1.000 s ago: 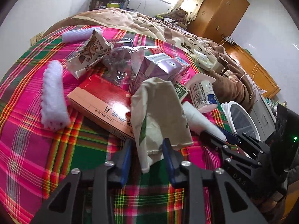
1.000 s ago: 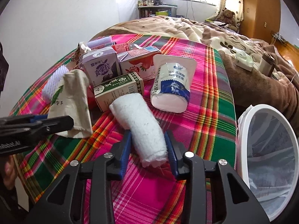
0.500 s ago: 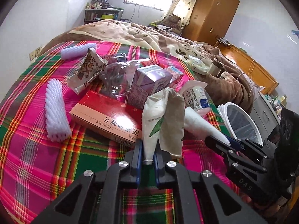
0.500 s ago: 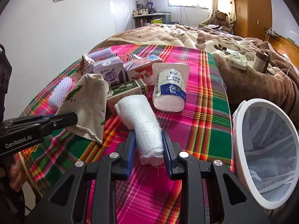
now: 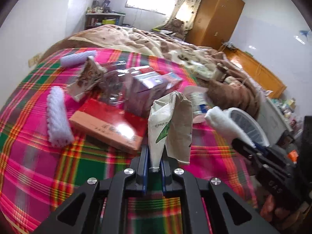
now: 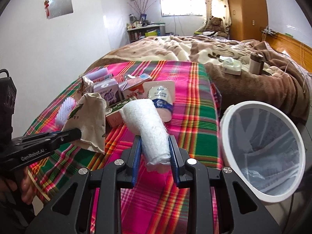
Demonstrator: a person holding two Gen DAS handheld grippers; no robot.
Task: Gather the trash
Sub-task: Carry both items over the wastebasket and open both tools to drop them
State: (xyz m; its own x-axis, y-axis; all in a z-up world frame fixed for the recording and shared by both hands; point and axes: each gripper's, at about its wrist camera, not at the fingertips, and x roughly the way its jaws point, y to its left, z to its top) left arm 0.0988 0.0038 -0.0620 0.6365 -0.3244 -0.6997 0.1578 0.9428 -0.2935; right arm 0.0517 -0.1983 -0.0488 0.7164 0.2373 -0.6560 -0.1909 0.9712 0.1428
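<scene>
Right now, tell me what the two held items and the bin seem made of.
Beige pouch in left gripper: matte woven cloth or paper, creased, green print. White roll in right gripper: fuzzy, probably foam or fibre wadding. Bin: smooth white plastic rim, likely; thin translucent liner.

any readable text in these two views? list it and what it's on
"GenRobot.AI": side of the left tool body, right wrist view.
"OAS", roughly, blurred: side of the right tool body, left wrist view.
Unreadable: print on the beige paper bag, red box, purple carton, green carton, white-and-blue pouch.
</scene>
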